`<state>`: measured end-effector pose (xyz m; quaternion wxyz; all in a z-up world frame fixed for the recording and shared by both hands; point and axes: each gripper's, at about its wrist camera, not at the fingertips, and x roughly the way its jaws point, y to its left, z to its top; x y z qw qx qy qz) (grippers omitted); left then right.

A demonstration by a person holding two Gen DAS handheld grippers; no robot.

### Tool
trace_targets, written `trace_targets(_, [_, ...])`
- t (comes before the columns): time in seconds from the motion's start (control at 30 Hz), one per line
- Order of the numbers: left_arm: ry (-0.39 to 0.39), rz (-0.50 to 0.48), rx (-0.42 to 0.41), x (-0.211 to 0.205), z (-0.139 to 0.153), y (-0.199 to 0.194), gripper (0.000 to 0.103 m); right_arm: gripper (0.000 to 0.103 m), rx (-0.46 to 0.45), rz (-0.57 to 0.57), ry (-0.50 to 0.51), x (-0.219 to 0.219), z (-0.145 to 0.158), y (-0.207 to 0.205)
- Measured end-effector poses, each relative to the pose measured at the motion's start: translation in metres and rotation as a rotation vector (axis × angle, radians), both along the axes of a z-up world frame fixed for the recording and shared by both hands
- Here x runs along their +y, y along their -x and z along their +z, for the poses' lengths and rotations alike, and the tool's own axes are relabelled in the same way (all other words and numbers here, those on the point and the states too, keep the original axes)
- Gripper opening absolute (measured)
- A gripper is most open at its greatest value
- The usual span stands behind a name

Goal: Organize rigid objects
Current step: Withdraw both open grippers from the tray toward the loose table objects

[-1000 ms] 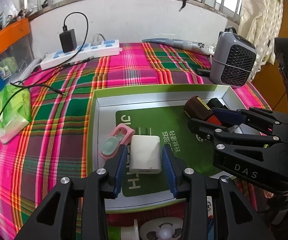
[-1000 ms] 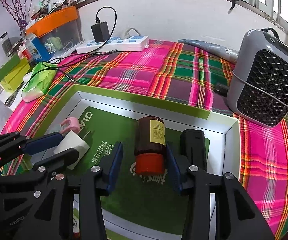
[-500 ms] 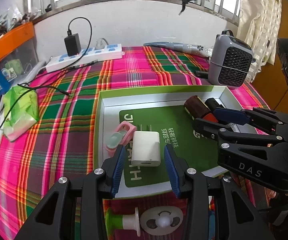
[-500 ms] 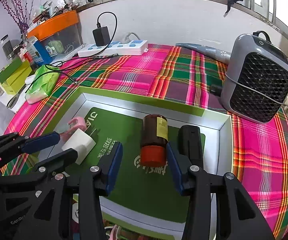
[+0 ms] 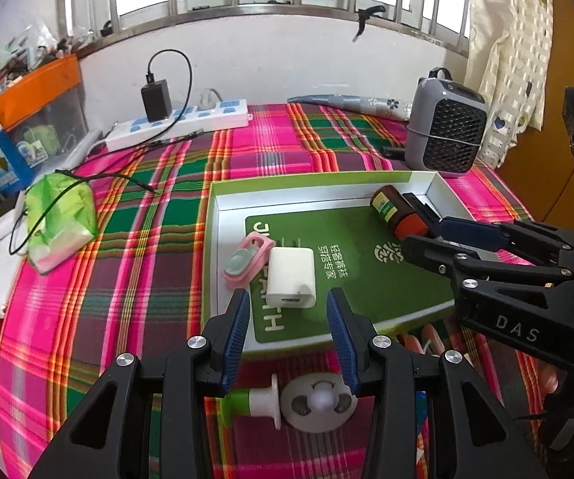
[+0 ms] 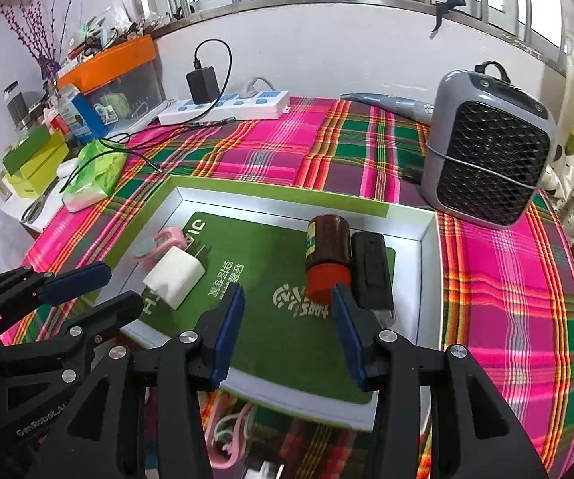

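While both tools hang over the green tray (image 5: 223,195), each stands wide with nothing between its pads. The white charger (image 5: 291,277) lies just ahead of the left tool (image 5: 289,333), beside a pink clip (image 5: 247,257). The brown bottle (image 6: 327,257) and black block (image 6: 371,271) lie just ahead of the right tool (image 6: 287,331).

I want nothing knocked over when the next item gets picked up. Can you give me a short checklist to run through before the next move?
1. Left gripper empty, jaws apart: ok.
2. Right gripper empty, jaws apart: ok.
3. White charger lies released in the tray, beside the pink clip: ok.
4. Brown bottle lies on its side next to the black device, clear of the right gripper's pads: ok.
5. White suction hook on the cloth, in front of the tray, shows between the left fingers: ok.
6. Pink hanger under the right gripper, free to lift: cannot tell, mostly hidden.
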<state>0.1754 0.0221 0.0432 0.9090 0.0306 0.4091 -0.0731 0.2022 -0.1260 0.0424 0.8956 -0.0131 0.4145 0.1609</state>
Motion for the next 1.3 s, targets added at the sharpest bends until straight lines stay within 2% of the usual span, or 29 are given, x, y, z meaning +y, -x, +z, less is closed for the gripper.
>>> trace_targets(0.13, [-0.016,0.012,-0.013,0.002,0.003,0.010,0.039,0.047,-0.018,0.003,0.002,-0.001,0.006,0.010])
trace_targets(0.63, [0.005,0.021,-0.026,0.012,0.005,0.047,0.039,0.047,-0.030,-0.022,-0.009,-0.007,0.010,0.053])
trace_targets(0.77, [-0.025,0.033,-0.042,0.015,0.004,0.057,0.039,0.047,-0.034,-0.027,-0.004,-0.008,0.008,0.067])
trace_targets(1.3, [0.057,0.062,-0.030,0.039,-0.003,0.077,0.039,0.047,-0.008,-0.063,-0.005,-0.017,-0.008,0.113])
